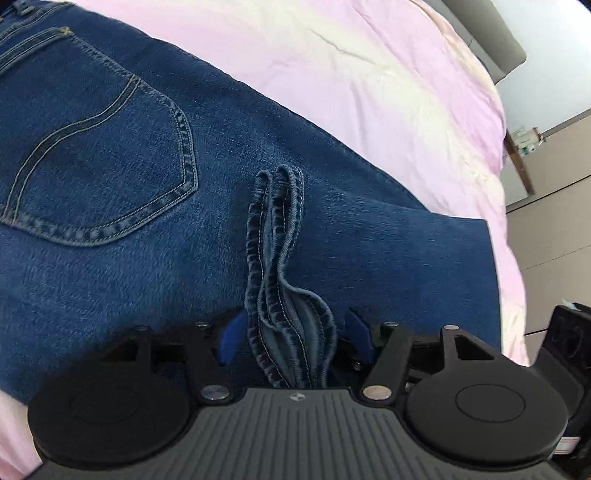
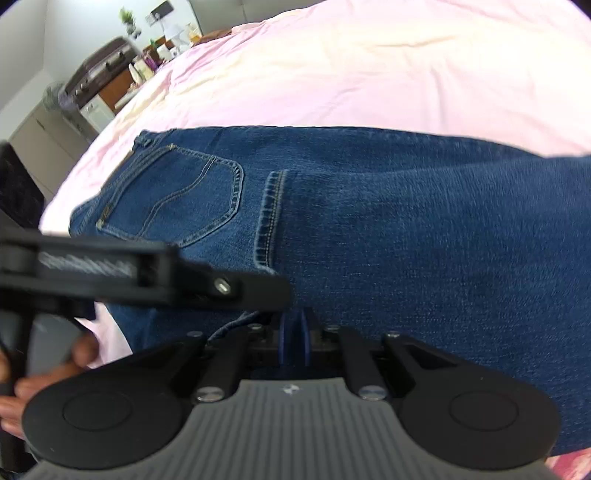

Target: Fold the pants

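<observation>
Close up in the left wrist view, the left gripper (image 1: 291, 332) has its two blue pads spread apart. A bunch of hems (image 1: 275, 266) from the pant legs sits between them, but the pads do not press on it. In the right wrist view, the right gripper (image 2: 293, 341) has its blue pads pressed together. A thin bit of blue cloth may be caught there, but I cannot tell. The left gripper's black body (image 2: 147, 273) reaches across the left side of that view and hides part of the pants. A person's hand (image 2: 44, 384) holds its handle at the lower left.

The pants (image 2: 388, 240) are dark blue jeans. They lie flat on the bed (image 2: 369, 74), folded over, with the leg ends laid on the seat part. A back pocket (image 1: 96, 158) with curvy tan stitching faces up. A small patch sits by the waistband, too blurry to read.

The bed has a pale pink sheet with a few wrinkles. Far off past the bed stands a cluttered cabinet (image 2: 110, 81) with small things and a plant (image 2: 127, 18) on top.
</observation>
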The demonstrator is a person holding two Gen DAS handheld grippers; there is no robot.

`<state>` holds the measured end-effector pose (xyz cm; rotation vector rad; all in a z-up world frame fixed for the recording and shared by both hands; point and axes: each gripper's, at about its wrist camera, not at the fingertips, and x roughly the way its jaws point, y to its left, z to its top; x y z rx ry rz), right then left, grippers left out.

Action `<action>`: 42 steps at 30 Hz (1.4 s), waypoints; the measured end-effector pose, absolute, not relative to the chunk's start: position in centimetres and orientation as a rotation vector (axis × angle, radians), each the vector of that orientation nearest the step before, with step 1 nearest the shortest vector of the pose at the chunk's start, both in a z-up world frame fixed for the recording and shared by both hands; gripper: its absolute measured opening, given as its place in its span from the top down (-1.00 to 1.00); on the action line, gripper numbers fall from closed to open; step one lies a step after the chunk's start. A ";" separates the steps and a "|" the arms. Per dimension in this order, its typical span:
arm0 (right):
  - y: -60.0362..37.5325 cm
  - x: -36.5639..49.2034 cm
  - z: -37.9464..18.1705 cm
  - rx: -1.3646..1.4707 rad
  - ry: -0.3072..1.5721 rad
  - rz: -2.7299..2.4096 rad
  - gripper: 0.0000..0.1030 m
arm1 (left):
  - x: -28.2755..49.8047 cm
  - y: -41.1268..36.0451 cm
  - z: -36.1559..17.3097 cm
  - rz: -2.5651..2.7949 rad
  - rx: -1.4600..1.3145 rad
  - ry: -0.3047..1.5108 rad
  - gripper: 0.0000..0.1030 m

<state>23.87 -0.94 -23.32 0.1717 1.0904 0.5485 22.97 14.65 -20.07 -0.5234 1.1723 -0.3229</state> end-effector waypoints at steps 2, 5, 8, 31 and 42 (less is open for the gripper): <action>-1.7 24.0 -23.5 0.209 1.102 0.535 0.90 | 23.3 13.9 -20.3 -0.309 -0.467 1.164 -0.36; -2.4 23.9 -23.2 0.175 1.108 0.502 0.93 | 23.9 12.7 -21.0 -0.304 -0.391 1.178 -0.26; -2.9 23.7 -23.2 0.145 1.091 0.483 0.93 | 24.2 12.8 -21.5 -0.295 -0.381 1.171 -0.12; -6.6 22.8 -23.1 0.197 1.065 0.418 0.92 | 24.2 10.7 -21.5 -0.291 -0.372 1.151 0.17; -9.0 21.1 -20.8 0.157 1.016 0.337 0.81 | 20.2 7.5 -14.4 -0.315 -0.232 0.889 0.79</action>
